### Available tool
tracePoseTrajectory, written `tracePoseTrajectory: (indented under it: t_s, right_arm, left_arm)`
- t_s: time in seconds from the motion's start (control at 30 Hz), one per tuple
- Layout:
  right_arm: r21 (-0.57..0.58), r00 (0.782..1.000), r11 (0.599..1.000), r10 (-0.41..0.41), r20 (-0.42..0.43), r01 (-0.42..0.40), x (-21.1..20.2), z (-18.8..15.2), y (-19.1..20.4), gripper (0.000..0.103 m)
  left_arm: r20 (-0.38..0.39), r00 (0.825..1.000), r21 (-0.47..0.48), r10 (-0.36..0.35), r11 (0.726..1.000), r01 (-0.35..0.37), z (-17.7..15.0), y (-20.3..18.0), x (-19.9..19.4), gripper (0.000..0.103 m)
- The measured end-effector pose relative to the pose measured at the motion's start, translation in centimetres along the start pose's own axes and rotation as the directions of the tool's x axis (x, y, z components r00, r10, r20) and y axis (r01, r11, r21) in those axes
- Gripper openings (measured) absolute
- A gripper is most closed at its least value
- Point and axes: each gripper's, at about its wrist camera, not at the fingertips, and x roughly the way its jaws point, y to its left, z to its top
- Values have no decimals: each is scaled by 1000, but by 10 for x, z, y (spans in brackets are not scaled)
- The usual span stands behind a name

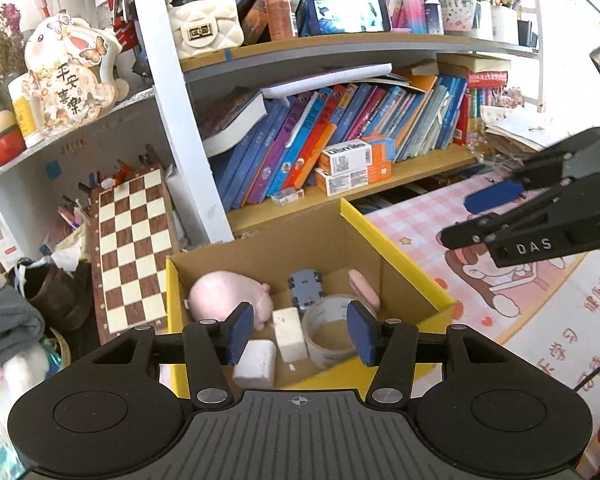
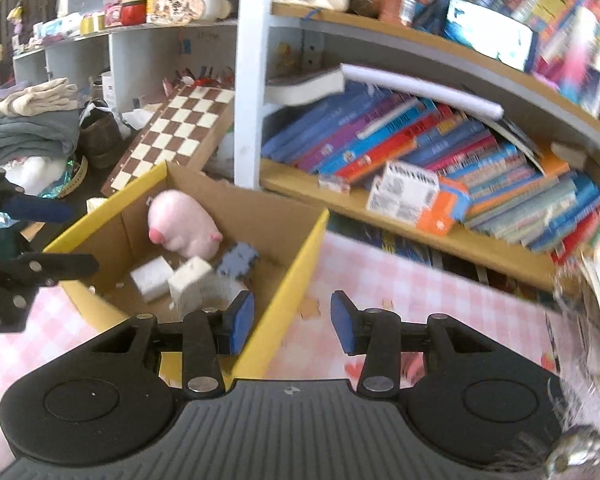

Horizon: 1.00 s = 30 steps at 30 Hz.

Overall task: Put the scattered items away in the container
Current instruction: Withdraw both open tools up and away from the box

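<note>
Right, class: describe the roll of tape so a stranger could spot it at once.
Find the yellow-rimmed cardboard box on the pink checked cloth. Inside, near its front wall, lies the clear roll of packing tape, beside a white foam block. It is the only ring-shaped thing there, hollow through the middle.

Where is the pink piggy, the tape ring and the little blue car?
Pink plush pig (image 1: 224,296): left wrist view, on its round back.
Clear tape roll (image 1: 332,330): left wrist view, on its rim.
Small grey-blue toy car (image 1: 306,290): left wrist view, on its underside.

The cardboard box (image 1: 396,248) is open on top; the pink plush pig (image 1: 228,294) fills its far left corner — tape roll (image 1: 332,330) and foam blocks (image 1: 288,334) crowd its near edge.
</note>
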Motion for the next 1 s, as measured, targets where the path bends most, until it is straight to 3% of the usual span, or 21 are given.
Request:
tracePoseTrajectory:
  t_s: [0.37,0.6,0.7,1.0]
  right_arm:
    - [144,997,990,-1,-77,12,-14,-49,-15,55]
    - [151,995,987,-32,-96,46,-23,-70,-16,76]
    - [144,993,987,-58,-104,72,-26,-78,-16,84]
    - [100,986,985,-126,-111,137,-30,-98,-16,96]
  left_arm:
    - [-63,998,-88,-30,996,24,-20,-18,-6,61]
    - [-86,996,-156,-11,988,-2,-29,-30,-5,74]
    - [-112,994,-195,-3,981,-19,-34,-33,-2,75]
    - [-142,988,-223,64,970,-95,-42,-49,-5,87]
